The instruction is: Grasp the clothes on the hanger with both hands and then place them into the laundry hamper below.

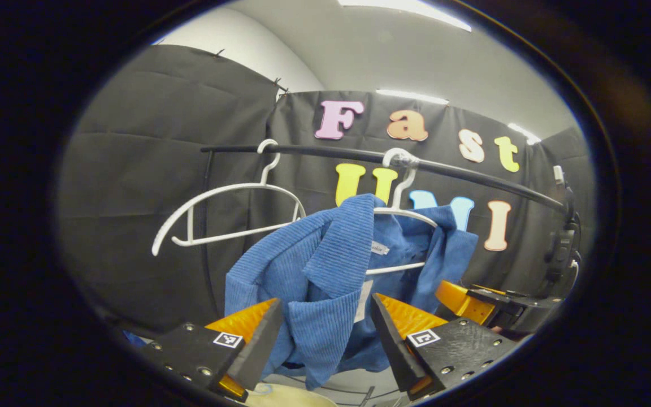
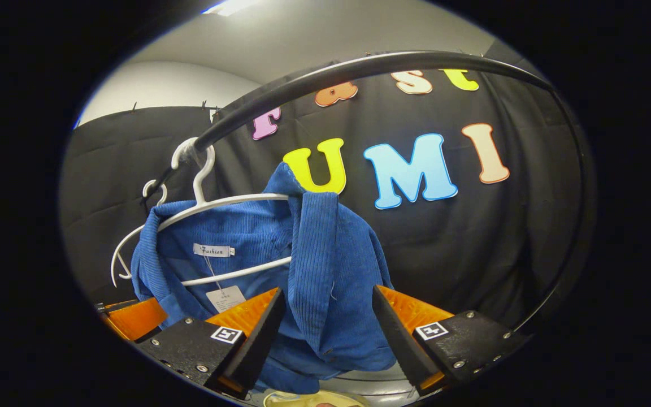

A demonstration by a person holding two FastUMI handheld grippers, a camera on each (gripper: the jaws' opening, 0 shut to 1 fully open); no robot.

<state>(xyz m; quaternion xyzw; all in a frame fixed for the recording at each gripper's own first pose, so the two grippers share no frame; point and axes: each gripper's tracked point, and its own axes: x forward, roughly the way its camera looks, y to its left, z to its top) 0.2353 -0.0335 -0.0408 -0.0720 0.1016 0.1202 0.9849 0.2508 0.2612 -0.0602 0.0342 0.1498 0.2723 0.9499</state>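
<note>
A blue corduroy garment [image 1: 325, 254] hangs on a white hanger [image 1: 406, 213] hooked over a black rail [image 1: 472, 175]. My left gripper [image 1: 328, 322] is open, with one side of the garment hanging between its spread fingers. In the right gripper view the same garment [image 2: 325, 249] drapes off its hanger [image 2: 218, 203]. My right gripper [image 2: 330, 305] is open too, its fingers on either side of a hanging fold. The right gripper [image 1: 467, 302] also shows at the far side of the garment in the left gripper view, and the left gripper [image 2: 133, 316] shows at the lower left of the right gripper view.
A second white hanger [image 1: 229, 192] hangs bare on the rail to the left of the garment, and shows again [image 2: 127, 249] behind the garment. The rail [image 2: 359, 65] curves overhead. A pale rounded rim [image 1: 286, 398] lies just below the garment.
</note>
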